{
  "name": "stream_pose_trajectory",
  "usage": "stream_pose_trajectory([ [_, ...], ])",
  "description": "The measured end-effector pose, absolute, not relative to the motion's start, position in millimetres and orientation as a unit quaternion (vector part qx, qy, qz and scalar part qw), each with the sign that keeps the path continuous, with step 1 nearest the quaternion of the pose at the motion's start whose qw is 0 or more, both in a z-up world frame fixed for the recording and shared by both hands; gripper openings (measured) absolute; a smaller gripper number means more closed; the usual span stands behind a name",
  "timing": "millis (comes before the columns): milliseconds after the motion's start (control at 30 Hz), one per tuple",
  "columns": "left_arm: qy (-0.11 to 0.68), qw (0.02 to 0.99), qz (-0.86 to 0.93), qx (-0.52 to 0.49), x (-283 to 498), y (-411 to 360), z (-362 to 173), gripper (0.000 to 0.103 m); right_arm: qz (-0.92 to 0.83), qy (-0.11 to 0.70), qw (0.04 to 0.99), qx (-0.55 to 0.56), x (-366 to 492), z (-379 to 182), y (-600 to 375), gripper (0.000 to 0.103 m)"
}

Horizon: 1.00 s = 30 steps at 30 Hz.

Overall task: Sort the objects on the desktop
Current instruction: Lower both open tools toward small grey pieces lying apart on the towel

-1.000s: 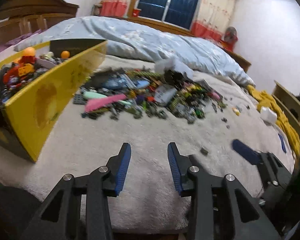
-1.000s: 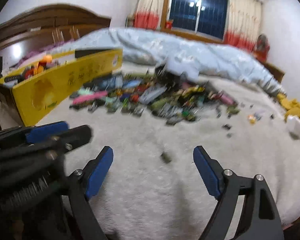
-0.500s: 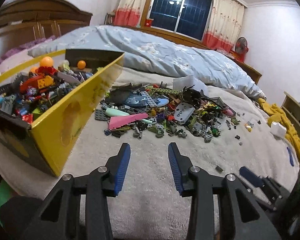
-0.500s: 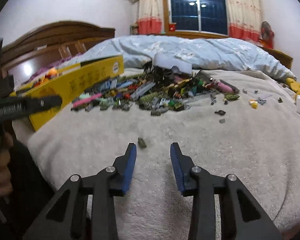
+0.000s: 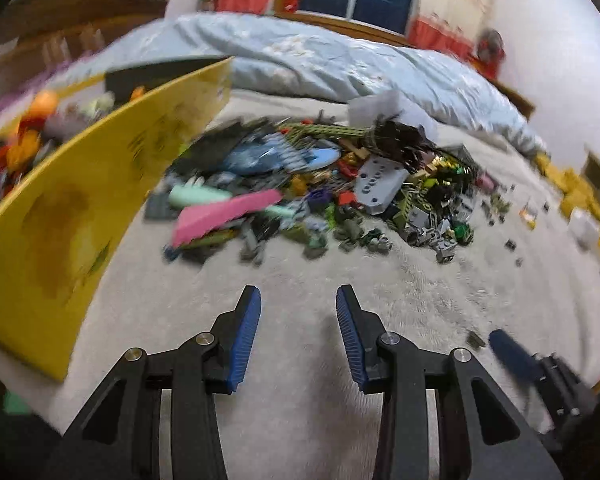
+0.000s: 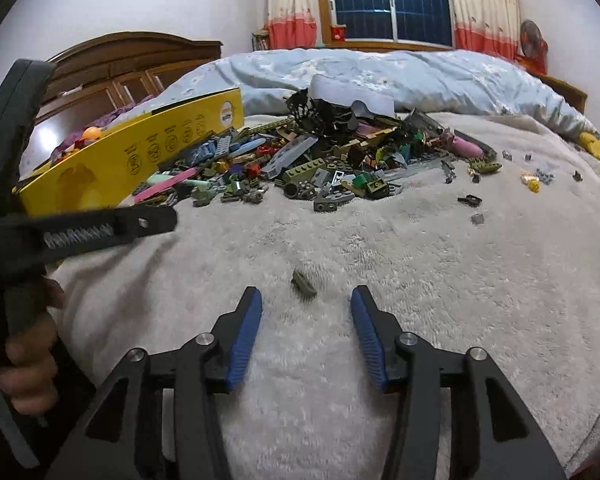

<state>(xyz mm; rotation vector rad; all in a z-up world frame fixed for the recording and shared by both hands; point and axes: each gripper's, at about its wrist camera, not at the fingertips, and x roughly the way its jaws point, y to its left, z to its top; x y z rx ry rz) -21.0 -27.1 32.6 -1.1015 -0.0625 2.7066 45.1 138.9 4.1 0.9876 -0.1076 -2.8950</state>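
Bricks fill a yellow cardboard box (image 6: 131, 160) at the left; a heap of toy bricks (image 6: 324, 160) is spread on the bed's white blanket (image 6: 440, 280); the left claw (image 5: 295, 320) is held released, empty; one olive brick (image 6: 304, 283) is framed by the opening right claw (image 6: 306, 312), untouched.

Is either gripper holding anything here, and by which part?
Nothing is held. The left gripper is open and empty; the right gripper is opening, with the small olive-grey brick lying untouched just ahead of it.
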Motion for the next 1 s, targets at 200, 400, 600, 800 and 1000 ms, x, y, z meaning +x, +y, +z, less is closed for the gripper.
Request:
stream_pose_trajectory([
  [200, 0.077, 0.109, 0.935, -0.329, -22.2, 8.4, 27.7, 0.04, -0.94, -0.026, 0.041, 0.339, 36.0, 5.0, 129.4, 0.065],
  [400, 0.065, 0.101, 0.936, -0.33, -32.6, 6.7, 27.0, 0.04, -0.932, -0.064, 0.053, 0.354, 32.8, 8.0, 137.9, 0.066],
  [600, 0.004, 0.1, 0.925, -0.367, -45.8, -9.3, 21.6, 0.04, -0.922, -0.111, 0.066, 0.364, 32.9, 10.6, 150.3, 0.066],
  [800, 0.02, 0.097, 0.929, -0.356, -44.3, -2.6, 21.5, 0.04, -0.923, -0.111, 0.062, 0.364, 33.6, 11.2, 148.4, 0.066],
  [1000, 0.008, 0.098, 0.928, -0.358, -52.5, -5.3, 21.7, 0.04, -0.924, -0.104, 0.06, 0.363, 35.6, 10.9, 147.2, 0.066],
])
